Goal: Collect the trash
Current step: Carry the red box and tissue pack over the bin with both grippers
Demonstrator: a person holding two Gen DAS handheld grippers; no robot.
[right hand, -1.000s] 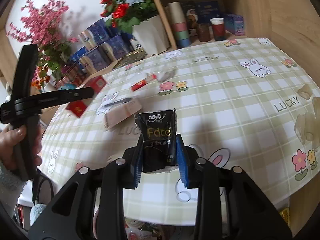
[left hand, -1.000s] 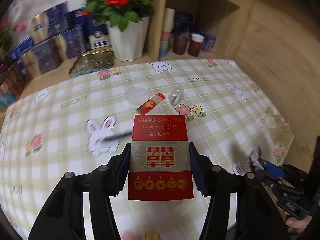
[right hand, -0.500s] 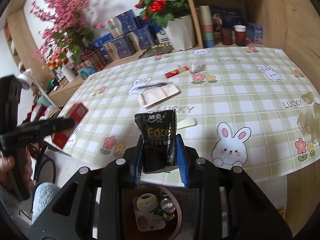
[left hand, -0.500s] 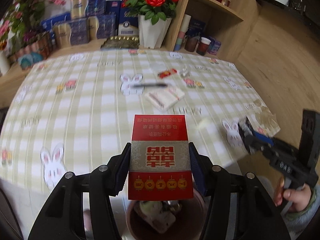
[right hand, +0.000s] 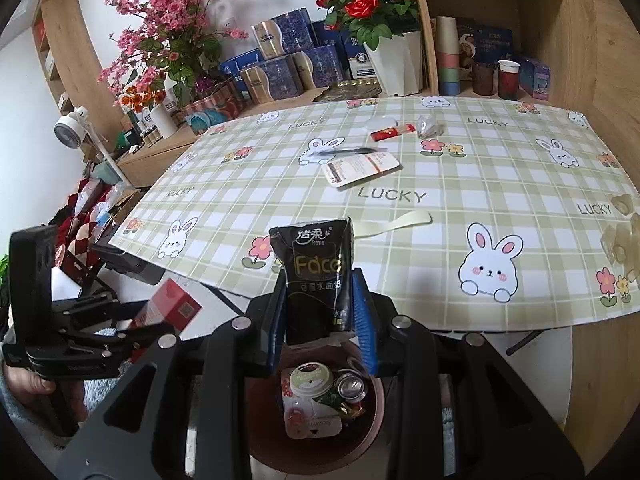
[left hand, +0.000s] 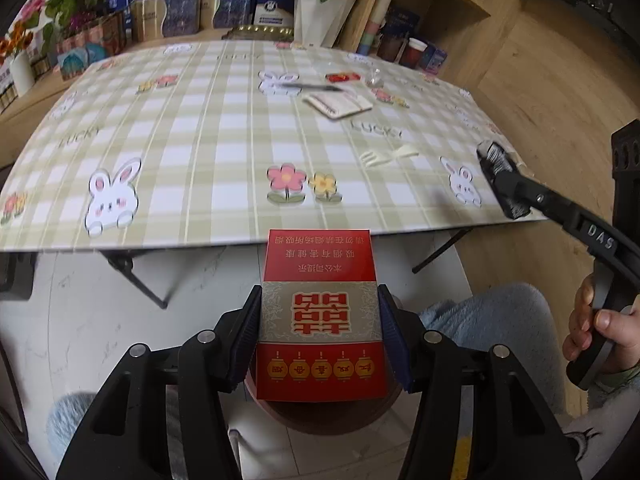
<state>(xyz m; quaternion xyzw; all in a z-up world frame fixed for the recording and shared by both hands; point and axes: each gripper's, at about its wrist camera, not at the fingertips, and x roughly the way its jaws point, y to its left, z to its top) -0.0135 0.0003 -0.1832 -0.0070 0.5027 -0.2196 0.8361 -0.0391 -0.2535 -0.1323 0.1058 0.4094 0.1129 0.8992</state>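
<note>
a red cigarette box is clamped upright between the fingers of the left gripper, its printing seen upside down, and it is held past the near edge of the table, above a brown bin that stands on the floor. only the rim of the bin is seen under the box in the left wrist view.

a black tissue pack marked "face" is squeezed between the blue-padded fingers of the right gripper, also off the table edge and over the same bin. inside the bin a round lid, a small metal can and some wrappers are seen.

on the checked cloth of the table a flat white packet, a black pen, a small red wrapper, a crumpled clear wrapper and a pale strip are left lying, well apart from both grippers.

the right gripper's handle is seen gripped by a hand at the right of the left wrist view.
</note>
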